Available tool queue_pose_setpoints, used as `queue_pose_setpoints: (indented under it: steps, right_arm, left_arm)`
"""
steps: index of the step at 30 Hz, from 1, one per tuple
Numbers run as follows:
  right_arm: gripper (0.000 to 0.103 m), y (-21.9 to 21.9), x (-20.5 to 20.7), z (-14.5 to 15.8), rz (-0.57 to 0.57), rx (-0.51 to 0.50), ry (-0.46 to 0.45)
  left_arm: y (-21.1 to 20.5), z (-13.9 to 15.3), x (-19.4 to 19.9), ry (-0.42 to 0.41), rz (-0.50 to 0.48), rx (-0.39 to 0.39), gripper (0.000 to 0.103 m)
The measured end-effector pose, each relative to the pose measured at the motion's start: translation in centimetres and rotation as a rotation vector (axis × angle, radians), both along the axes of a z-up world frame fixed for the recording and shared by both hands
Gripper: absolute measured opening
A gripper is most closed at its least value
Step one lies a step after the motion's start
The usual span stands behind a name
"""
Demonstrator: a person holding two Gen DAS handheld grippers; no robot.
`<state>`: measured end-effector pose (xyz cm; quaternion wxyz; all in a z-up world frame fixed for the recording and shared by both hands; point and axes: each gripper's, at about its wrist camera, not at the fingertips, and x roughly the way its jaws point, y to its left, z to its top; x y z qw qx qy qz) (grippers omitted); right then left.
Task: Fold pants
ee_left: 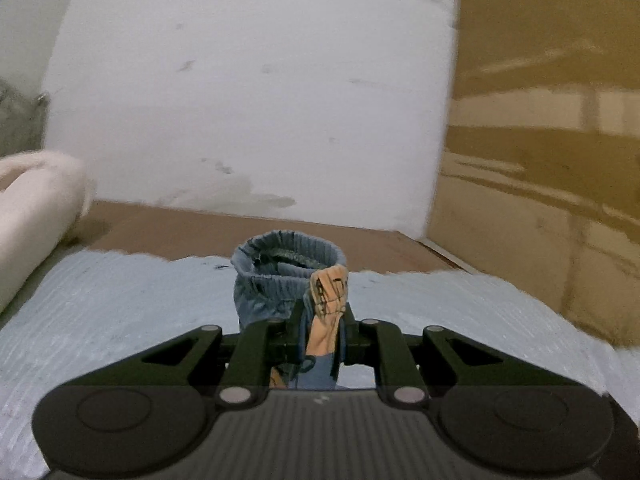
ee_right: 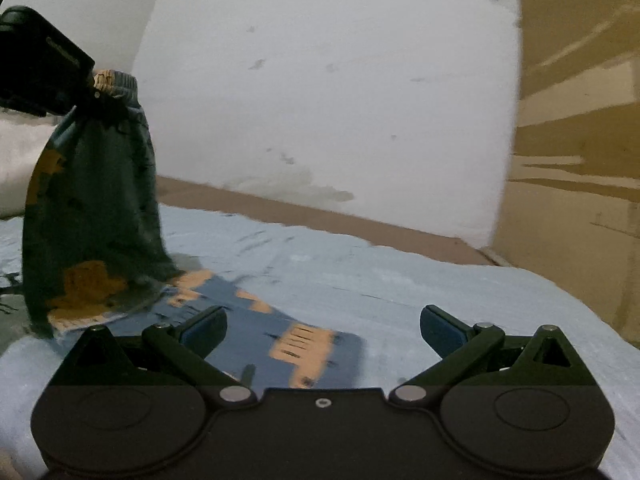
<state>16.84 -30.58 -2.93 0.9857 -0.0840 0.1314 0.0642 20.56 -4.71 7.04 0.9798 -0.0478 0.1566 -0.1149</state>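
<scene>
The pants (ee_right: 92,216) are small, blue with orange patches and an elastic waistband. My left gripper (ee_left: 320,320) is shut on the waistband (ee_left: 288,264) and holds it up, so the pants hang down to the light blue cloth (ee_right: 360,272). In the right wrist view the left gripper (ee_right: 44,68) shows at the upper left, above the hanging pants. The leg ends (ee_right: 288,340) lie flat on the cloth. My right gripper (ee_right: 324,328) is open and empty, just above the leg ends.
A white wall (ee_left: 248,100) stands behind the brown surface (ee_left: 240,228) under the cloth. Cardboard boxes (ee_left: 552,152) stand at the right. A white rolled bundle (ee_left: 32,208) lies at the left edge.
</scene>
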Motion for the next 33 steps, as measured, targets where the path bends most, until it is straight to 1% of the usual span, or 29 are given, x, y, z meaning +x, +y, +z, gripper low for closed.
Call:
queue_pose_setpoints:
  steps: [4,9,12,15,20,21,22,24,26,27,28,30,31,33]
  right_arm:
    - [0.102,-2.2,-0.5,-1.0,-0.079,0.029,-0.007]
    - [0.102,-5.3,-0.3,-2.0,-0.178,0.068,-0.005]
    - [0.102,-7.2,-0.1,-2.6,-0.237,0.097,0.012]
    - [0.102,-8.8,0.0,-3.1,-0.279,0.142,0.028]
    - [0.102,-10.1,-0.3,-3.4,-0.286,0.181,0.031]
    - [0.102,-10.1,-0.4,-3.4,-0.283,0.183,0.032]
    - [0.102,-9.9,-0.5,-3.4,-0.281,0.185,0.031]
    - [0.102,-9.8,-0.6,-3.5,-0.277,0.186,0.029]
    - [0.102,-9.9,-0.4,-3.5,-0.273,0.188,0.027]
    - [0.102,-9.9,-0.3,-3.6,-0.271,0.187,0.026]
    - [0.102,-9.9,-0.3,-3.6,-0.269,0.188,0.025]
    - [0.102,-10.1,-0.4,-3.7,-0.266,0.194,0.023]
    - [0.102,-10.2,-0.4,-3.7,-0.264,0.199,0.021]
    - [0.102,-10.4,-0.5,-3.6,-0.257,0.213,0.016]
  left_arm:
    - [-5.0,-0.1,-0.6,0.013,-0.105,0.096,0.015]
    - [-10.5,-2.7,-0.4,0.080,-0.207,0.192,0.016]
    - [-13.0,-4.8,-0.4,0.116,-0.238,0.229,0.016]
    - [-14.6,-7.0,-0.2,0.151,-0.253,0.268,0.016]
    - [-16.0,-9.6,-1.0,0.198,-0.270,0.327,0.021]
    - [-16.1,-9.9,-1.1,0.209,-0.273,0.333,0.028]
    - [-16.2,-9.9,-1.0,0.216,-0.280,0.328,0.042]
    - [-15.9,-10.2,-1.3,0.233,-0.303,0.306,0.058]
    - [-15.7,-10.2,-1.6,0.233,-0.318,0.299,0.062]
    - [-15.7,-10.2,-1.8,0.229,-0.319,0.304,0.067]
    - [-15.7,-10.3,-2.1,0.225,-0.315,0.312,0.072]
    - [-15.6,-10.5,-2.5,0.218,-0.302,0.326,0.076]
    - [-15.4,-10.5,-2.8,0.213,-0.297,0.335,0.080]
    - [-15.0,-10.5,-3.6,0.195,-0.283,0.362,0.084]
